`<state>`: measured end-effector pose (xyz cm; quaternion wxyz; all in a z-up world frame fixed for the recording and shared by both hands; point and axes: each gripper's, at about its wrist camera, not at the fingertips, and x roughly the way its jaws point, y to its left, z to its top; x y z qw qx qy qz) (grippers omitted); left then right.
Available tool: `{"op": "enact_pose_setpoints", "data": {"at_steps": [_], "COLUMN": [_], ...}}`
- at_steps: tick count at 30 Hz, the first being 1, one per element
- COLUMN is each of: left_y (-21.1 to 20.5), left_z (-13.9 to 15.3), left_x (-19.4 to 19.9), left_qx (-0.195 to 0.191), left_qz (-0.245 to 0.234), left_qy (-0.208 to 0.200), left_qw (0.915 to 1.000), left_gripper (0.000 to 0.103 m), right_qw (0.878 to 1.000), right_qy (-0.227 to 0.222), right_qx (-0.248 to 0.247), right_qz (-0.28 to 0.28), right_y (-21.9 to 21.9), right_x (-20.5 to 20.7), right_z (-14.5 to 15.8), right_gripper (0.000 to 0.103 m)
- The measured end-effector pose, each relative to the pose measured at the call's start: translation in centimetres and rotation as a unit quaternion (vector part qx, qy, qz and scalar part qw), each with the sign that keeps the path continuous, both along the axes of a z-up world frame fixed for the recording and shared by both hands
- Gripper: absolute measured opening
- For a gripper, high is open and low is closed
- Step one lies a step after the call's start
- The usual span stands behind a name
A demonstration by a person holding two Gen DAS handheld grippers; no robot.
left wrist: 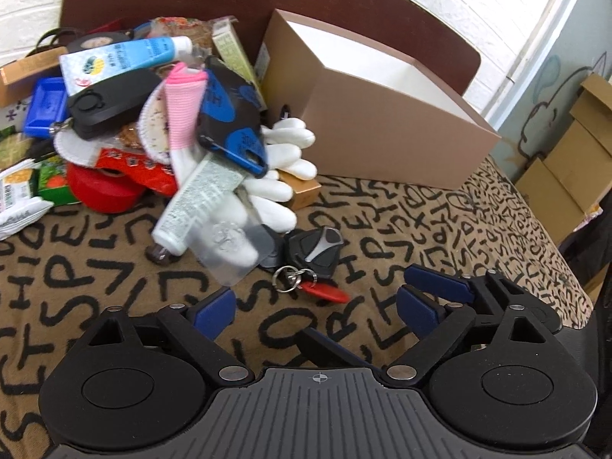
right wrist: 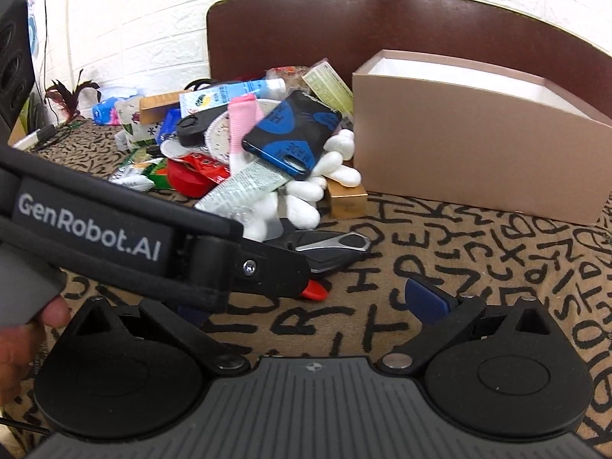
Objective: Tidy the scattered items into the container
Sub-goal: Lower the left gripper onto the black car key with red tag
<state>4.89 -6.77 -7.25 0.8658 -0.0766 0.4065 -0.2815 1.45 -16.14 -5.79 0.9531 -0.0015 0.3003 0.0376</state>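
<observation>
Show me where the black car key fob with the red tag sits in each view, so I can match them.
Left wrist: the black car key fob with silver trim lies centre frame on the lettered cloth, at the pile's near edge, red tag toward the camera.
Right wrist: the same fob sits centre-left, partly hidden behind the left tool's arm.
Shared landmark: the tan open cardboard box, to the fob's upper right in both.

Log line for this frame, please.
left gripper open, empty | right gripper open, empty | key fob nearest | box empty
</observation>
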Motion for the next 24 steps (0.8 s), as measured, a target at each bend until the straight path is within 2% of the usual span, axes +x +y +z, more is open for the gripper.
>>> {"op": "enact_pose_setpoints", "data": {"at_steps": [7,12,19,24], "left_y": [-1.9,-2.5,-2.8,-2.9], "left_z": [-0.1,-0.3,-0.7,-1.1], "left_x": [0.7,1.5,2.6,3.0], "left_qx": [0.011,0.013,0.022,0.023], "left_qz": [-0.026,-0.028,-0.027,-0.021], "left_qy": [0.004,0.013,0.026,0.035], "left_qw": [0.9996,0.9994,0.999,0.9989], "left_gripper": [0.089,0.084,0.077,0.076], "right_qw": [1.0,1.0,1.0,0.999], "right_qy": [0.009,0.019,0.019,0.015], "right_qx": [-0.009,0.004,0.014,0.008], "right_qz": [-0.011,-0.008,0.011,0.033], "right_y": [-0.9,-1.3,-1.1,-0.6], "right_x": [0.7,1.4,2.0,2.3], "right_z": [-0.6,-1.0,-1.1,-1.1], "right_gripper": [0.096,0.082,0.068,0.049]}}
